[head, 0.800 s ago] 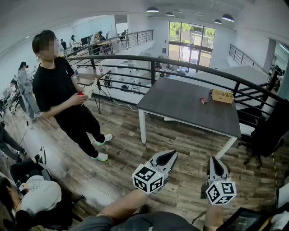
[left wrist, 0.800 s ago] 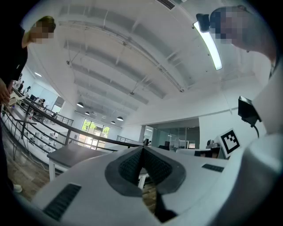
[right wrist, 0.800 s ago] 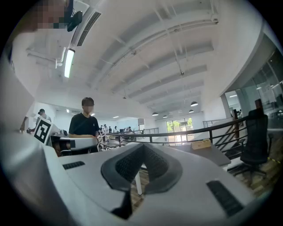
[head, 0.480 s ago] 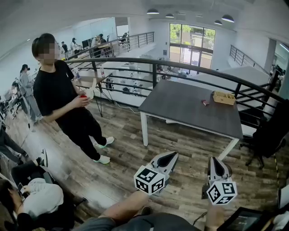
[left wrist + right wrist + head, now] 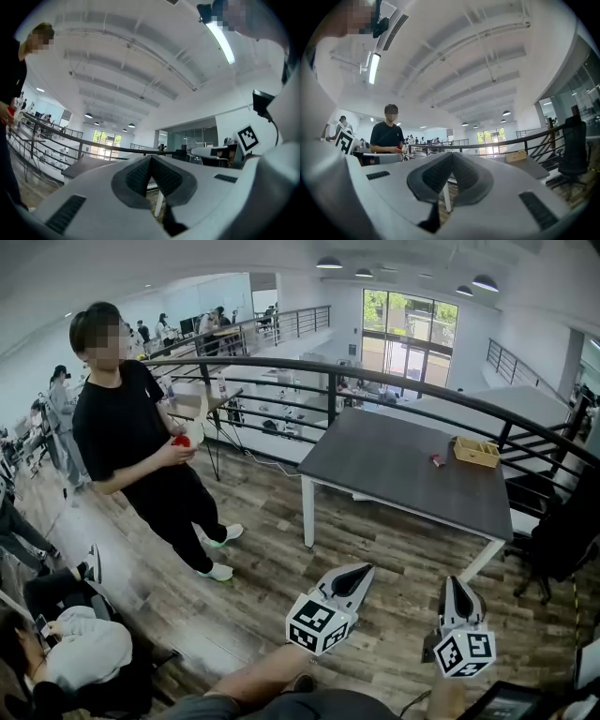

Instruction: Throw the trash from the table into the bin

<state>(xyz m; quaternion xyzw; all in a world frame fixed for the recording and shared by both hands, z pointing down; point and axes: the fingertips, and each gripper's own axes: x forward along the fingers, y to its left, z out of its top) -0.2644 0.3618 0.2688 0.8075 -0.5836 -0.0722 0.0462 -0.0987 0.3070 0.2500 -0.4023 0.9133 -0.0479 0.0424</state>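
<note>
A seated person (image 5: 80,648) hunches at the lower left edge of the head view, on a wooden floor (image 5: 272,559) that runs bare from the two grippers to the counter (image 5: 394,470). A standing person (image 5: 131,437) in a black T-shirt is to the left, well apart from the counter, holding a small red object (image 5: 181,440) in both hands. The dark-topped counter on white legs stands ahead and slightly right. On its far right part lies a small red scrap (image 5: 437,460), just beside a shallow tan box (image 5: 476,452). A black office chair (image 5: 561,526) sits at the counter's right end, and a curved black railing (image 5: 281,366) runs behind it all, with more people on the far side. At the bottom of the view a bare forearm (image 5: 253,673) reaches out to the left gripper (image 5: 359,570). The right gripper (image 5: 455,585) is held beside it and apart. Both are level, aimed towards the counter and far short of it. The left fingers (image 5: 136,176) meet at their tips with nothing between them, and the right fingers (image 5: 436,176) are likewise pressed together and empty.
</note>
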